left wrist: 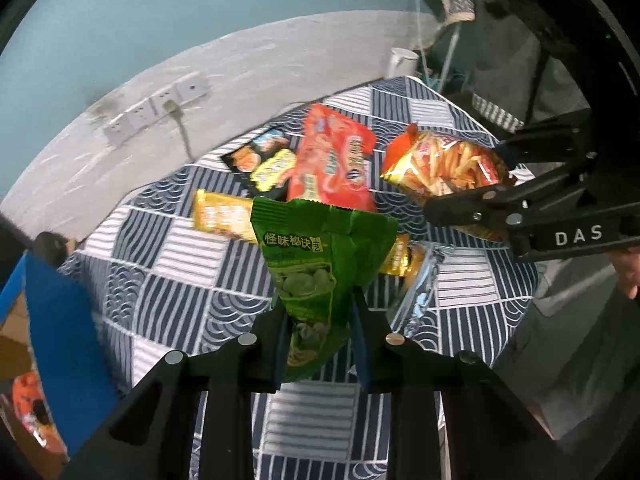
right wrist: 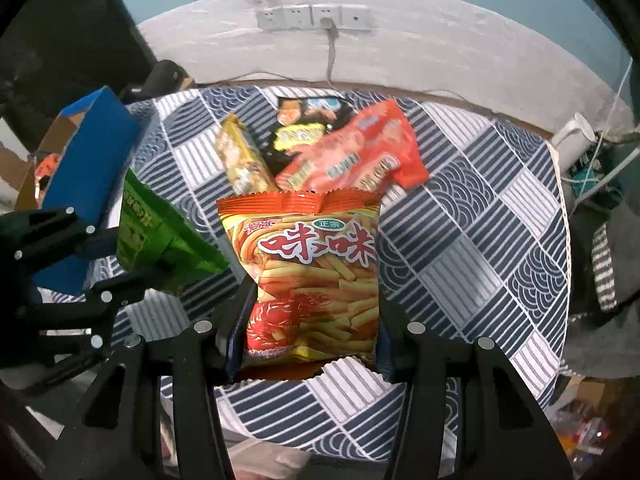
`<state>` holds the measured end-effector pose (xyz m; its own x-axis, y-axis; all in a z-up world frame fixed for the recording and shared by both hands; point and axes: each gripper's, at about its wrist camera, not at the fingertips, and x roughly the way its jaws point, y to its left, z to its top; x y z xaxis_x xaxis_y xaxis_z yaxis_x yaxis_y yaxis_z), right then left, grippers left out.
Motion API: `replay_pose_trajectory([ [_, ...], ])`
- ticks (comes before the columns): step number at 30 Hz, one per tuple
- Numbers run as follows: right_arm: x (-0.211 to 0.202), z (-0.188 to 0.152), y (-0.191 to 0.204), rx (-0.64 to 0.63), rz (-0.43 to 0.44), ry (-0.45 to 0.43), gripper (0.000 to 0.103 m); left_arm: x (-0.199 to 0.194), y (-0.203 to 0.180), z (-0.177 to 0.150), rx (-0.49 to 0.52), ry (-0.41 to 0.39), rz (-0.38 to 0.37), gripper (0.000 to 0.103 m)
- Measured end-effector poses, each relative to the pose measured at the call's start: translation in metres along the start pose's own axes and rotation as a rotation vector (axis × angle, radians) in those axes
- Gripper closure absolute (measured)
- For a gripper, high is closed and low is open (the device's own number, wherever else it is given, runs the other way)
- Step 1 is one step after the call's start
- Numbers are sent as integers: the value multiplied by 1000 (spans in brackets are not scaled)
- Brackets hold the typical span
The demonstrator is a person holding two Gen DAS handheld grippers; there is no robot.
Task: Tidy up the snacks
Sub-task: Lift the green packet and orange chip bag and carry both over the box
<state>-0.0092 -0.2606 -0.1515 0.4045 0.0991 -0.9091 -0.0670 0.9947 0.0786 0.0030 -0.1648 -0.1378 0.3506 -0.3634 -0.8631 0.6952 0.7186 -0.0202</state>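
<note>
A green snack bag [left wrist: 320, 248] hangs upright over the tablecloth, and my left gripper [left wrist: 316, 300] is shut on its lower half. In the right wrist view the same green bag [right wrist: 156, 232] sits at the left, in the left gripper [right wrist: 120, 262]. My right gripper [right wrist: 314, 300] is shut on an orange bag of fry-shaped snacks [right wrist: 312, 264], lifted off the table. The left wrist view shows that orange bag [left wrist: 444, 168] at the right, between the right gripper's fingers [left wrist: 460, 204]. A red bag [right wrist: 356, 152], a black bag [right wrist: 304, 120] and a yellow pack [right wrist: 240, 156] lie on the cloth behind.
A blue-sided cardboard box [left wrist: 60, 332] stands at the table's left edge with an orange packet inside. The table wears a blue-and-white patterned cloth [left wrist: 180, 280]. A silver wrapper [left wrist: 420, 292] lies near the green bag. A white cup [right wrist: 572, 136] stands at the far right corner. Wall sockets [right wrist: 312, 18] sit behind.
</note>
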Motion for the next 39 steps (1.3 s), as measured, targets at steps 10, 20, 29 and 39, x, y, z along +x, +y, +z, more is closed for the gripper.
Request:
replay_pose_trajectory([
  [10,-20,20,39,-74,20,-54,53,-53,18,-4,-67,-93,52,77],
  [20,-42,38,76,-140,37,-108,53,-107,55,-11,-145,-172,144,77],
  [29,-52,58,122,-216,63,-136,53,-144,88,-25,-211,-234,213,77],
  [39,-52,78,184,-310,94,-146,53,-173,119,-50,-260,-266,289,77],
])
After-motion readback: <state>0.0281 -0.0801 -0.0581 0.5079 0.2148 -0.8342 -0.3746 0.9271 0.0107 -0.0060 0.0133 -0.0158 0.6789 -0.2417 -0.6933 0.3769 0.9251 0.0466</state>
